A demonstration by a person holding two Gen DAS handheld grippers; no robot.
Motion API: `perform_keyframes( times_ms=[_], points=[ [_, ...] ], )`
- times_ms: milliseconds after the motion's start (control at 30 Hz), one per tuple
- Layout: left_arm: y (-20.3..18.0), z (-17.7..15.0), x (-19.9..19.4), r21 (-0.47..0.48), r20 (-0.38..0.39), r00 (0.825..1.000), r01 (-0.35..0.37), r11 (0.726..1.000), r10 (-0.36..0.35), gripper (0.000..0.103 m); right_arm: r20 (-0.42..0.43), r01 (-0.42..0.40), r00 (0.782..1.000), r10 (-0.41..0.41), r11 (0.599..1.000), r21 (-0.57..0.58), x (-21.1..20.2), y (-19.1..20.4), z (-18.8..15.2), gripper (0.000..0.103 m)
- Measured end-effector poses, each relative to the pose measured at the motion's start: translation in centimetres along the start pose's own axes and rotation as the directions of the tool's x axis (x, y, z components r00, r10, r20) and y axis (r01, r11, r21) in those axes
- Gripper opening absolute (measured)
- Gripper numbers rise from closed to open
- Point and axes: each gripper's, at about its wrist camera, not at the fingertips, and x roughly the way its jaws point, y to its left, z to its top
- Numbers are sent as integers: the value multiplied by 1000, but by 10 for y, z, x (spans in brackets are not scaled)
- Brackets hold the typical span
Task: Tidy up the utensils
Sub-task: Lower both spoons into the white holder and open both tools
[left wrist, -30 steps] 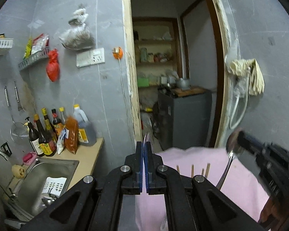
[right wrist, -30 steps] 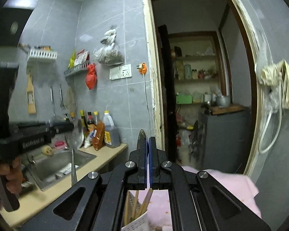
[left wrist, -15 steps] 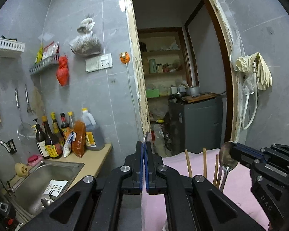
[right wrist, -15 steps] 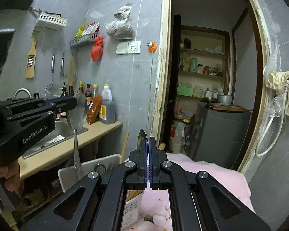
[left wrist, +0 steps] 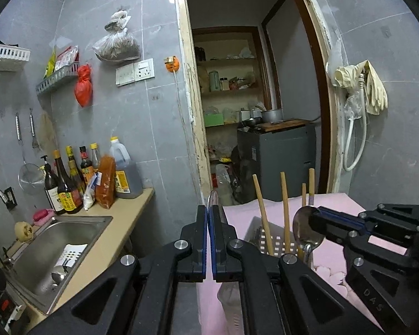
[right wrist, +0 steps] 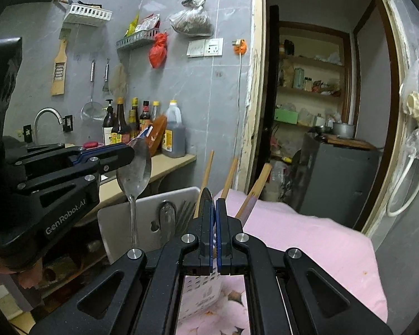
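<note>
The pink cloth covers the table, and the white utensil holder stands on it. Wooden chopsticks stick up inside the holder. Above the holder, the left gripper is clamped on the bowl of a metal spoon, handle hanging down, probably so it can slide in. Next to it, also over the holder, the right gripper pinches a second spoon the same way.
</note>
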Motion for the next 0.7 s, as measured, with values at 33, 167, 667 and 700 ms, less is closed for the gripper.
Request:
perform_keyframes(
  times_ms=[33,167,667,700],
  points=[
    [1,0,-1,-3,-6,1000,9,1000,-9,3,-4,-6,1000,6,1000,8,1,0,-2,2],
    [5,0,-1,-27,-33,998,60,998,-61,3,-28,-30,999,31,999,36,6,-3,-8,2],
    [24,-18,10,-176,-172,948,238,955,-268,6,-106,-63,992,75,991,115,15,-11,-31,6],
    [25,-19,9,-185,-166,948,239,953,-270,7,-108,-60,991,73,991,121,14,-12,-32,10]
  ],
)
